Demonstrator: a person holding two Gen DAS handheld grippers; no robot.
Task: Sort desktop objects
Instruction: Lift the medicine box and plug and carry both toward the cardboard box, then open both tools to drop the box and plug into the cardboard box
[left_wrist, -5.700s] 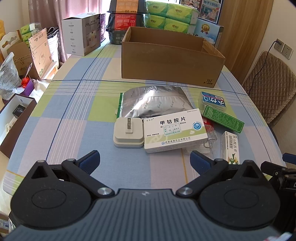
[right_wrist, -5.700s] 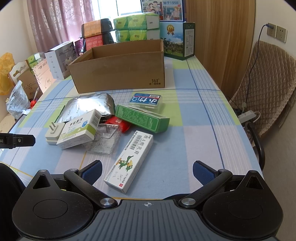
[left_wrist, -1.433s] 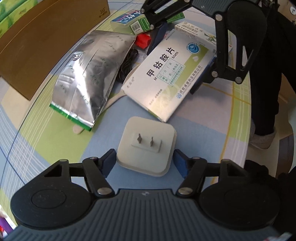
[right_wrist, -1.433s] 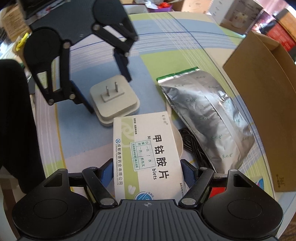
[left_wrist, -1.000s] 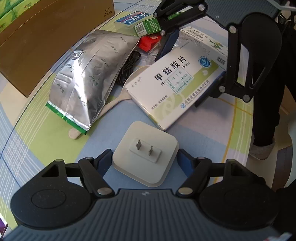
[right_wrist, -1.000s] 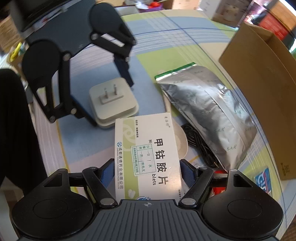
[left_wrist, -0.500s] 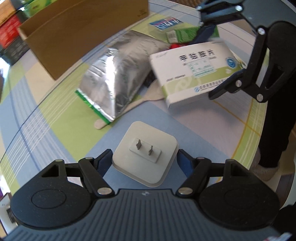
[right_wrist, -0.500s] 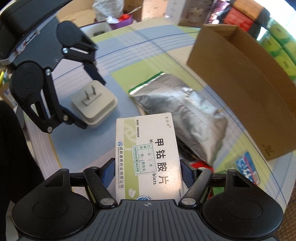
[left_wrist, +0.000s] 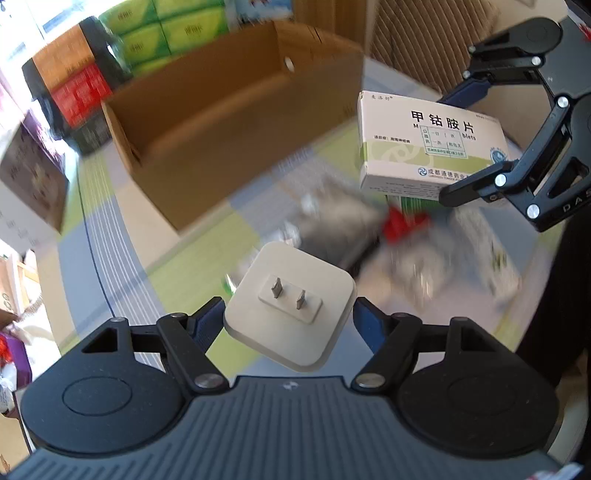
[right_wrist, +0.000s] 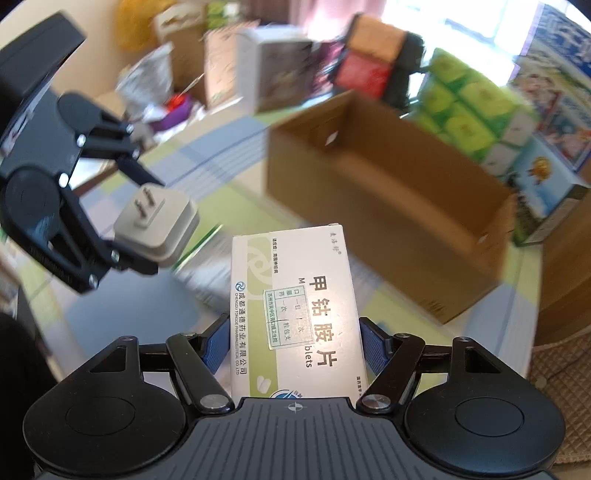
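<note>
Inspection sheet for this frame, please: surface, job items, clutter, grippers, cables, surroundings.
Surface: checked tablecloth in blue, green and cream; motion-blurred.
Job's things: white plug adapter, prongs up, held off the table; white-and-green medicine box, also lifted; open cardboard box ahead, inside looks empty.
Clutter: blurred pile on the table with something silvery and something red; too smeared to name.
Grippers: left gripper jaws closed on the adapter; right gripper jaws closed on the medicine box.
Cables: nothing seen.
Surroundings: stacked green packs, cartons, quilted chair.
</note>
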